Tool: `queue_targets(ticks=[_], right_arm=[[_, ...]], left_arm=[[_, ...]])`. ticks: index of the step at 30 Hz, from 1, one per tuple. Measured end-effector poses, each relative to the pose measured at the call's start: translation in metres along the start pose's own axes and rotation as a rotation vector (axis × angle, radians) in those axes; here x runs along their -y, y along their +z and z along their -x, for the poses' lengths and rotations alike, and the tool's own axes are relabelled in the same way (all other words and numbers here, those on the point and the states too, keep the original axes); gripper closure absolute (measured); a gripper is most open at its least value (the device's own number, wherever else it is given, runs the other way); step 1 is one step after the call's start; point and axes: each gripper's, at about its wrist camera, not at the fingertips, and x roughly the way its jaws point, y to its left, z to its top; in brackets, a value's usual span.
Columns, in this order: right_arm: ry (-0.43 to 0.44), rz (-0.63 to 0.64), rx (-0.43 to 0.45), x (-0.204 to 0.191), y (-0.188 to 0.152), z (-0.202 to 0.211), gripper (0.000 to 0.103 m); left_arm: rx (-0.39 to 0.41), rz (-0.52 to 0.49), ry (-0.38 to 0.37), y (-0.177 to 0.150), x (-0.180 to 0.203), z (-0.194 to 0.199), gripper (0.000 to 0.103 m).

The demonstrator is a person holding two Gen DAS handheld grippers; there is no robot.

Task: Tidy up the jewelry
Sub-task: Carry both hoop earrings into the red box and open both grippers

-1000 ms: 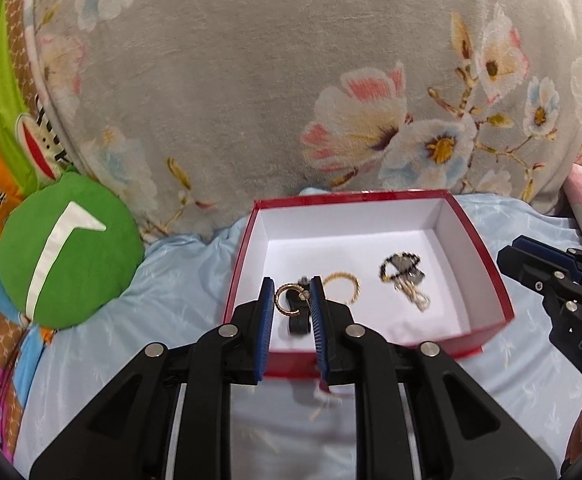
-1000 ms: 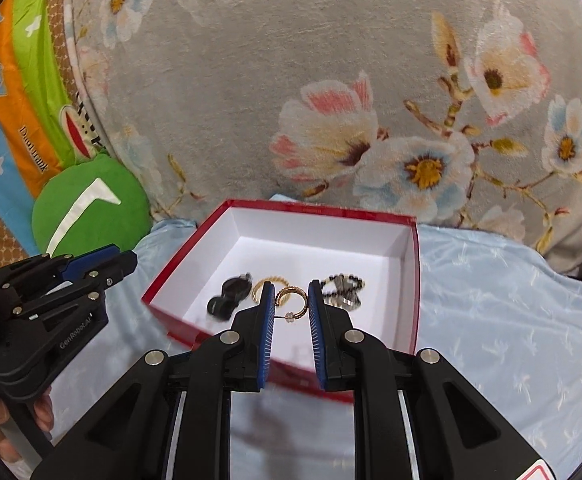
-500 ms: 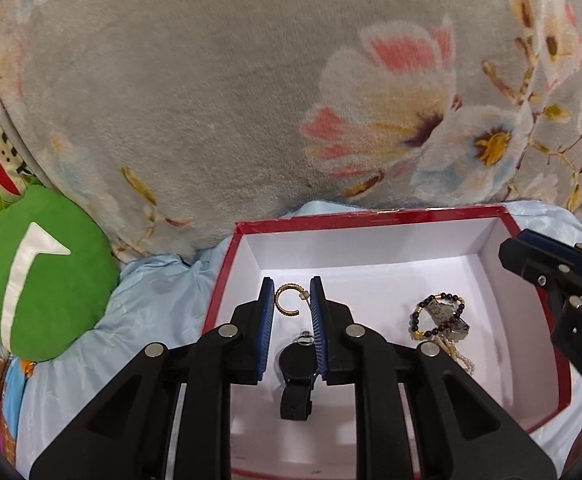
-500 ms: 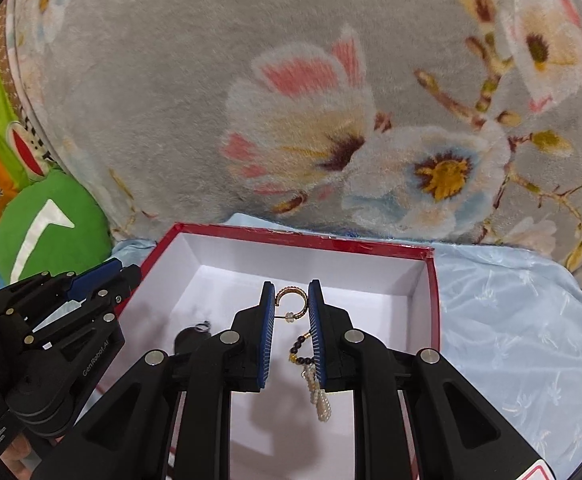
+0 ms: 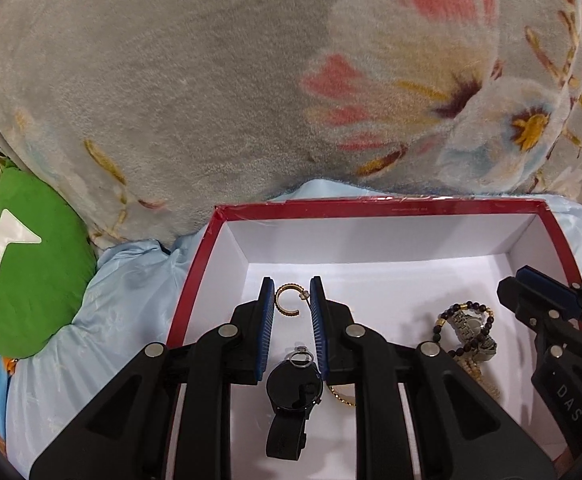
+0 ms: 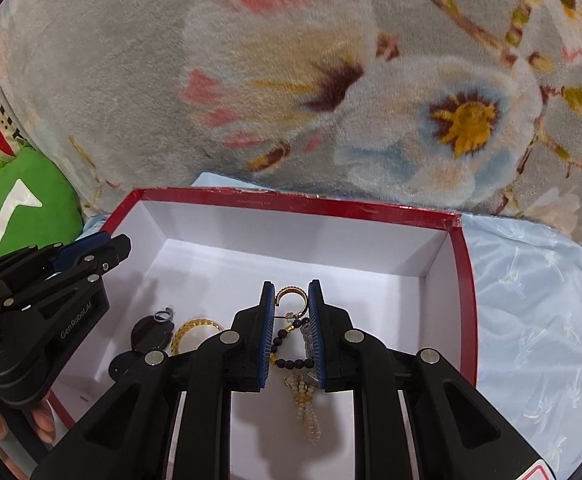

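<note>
A red box [image 5: 371,204] with a white inside lies on pale blue cloth; it also shows in the right wrist view [image 6: 291,202]. My left gripper [image 5: 291,300] is shut on a gold hoop earring [image 5: 287,303] and holds it over the box's left part. My right gripper [image 6: 291,304] is shut on a second gold hoop earring [image 6: 293,300] over the box's middle. In the box lie a black watch [image 5: 293,392], a small silver ring [image 5: 303,358], a gold ring [image 6: 195,330] and a dark bead bracelet with a pearl strand [image 5: 467,332].
A grey floral blanket [image 5: 251,80] rises right behind the box. A green cushion [image 5: 23,264] lies to the left. Pale blue cloth [image 6: 531,300] spreads to the right of the box. The right gripper enters the left wrist view at the right edge [image 5: 551,312].
Both grippers have moved forward and down from outside the box's near wall to over its inside, each still holding its earring. The box now fills the lower view.
</note>
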Motion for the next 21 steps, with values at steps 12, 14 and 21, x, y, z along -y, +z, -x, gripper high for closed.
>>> queue_targets(ticks=[12, 14, 21], right_arm=[[-0.003, -0.023, -0.034, 0.003, 0.001, -0.01, 0.088], [-0.007, -0.023, -0.037, 0.003, 0.002, -0.011, 0.088], [-0.002, -0.025, -0.069, 0.003, 0.003, -0.016, 0.087]], left_arm=[[-0.017, -0.036, 0.035, -0.008, 0.006, -0.019, 0.084], [-0.024, -0.047, 0.046, -0.008, 0.008, -0.021, 0.084], [-0.075, -0.028, 0.029, -0.007, 0.004, -0.027, 0.076]])
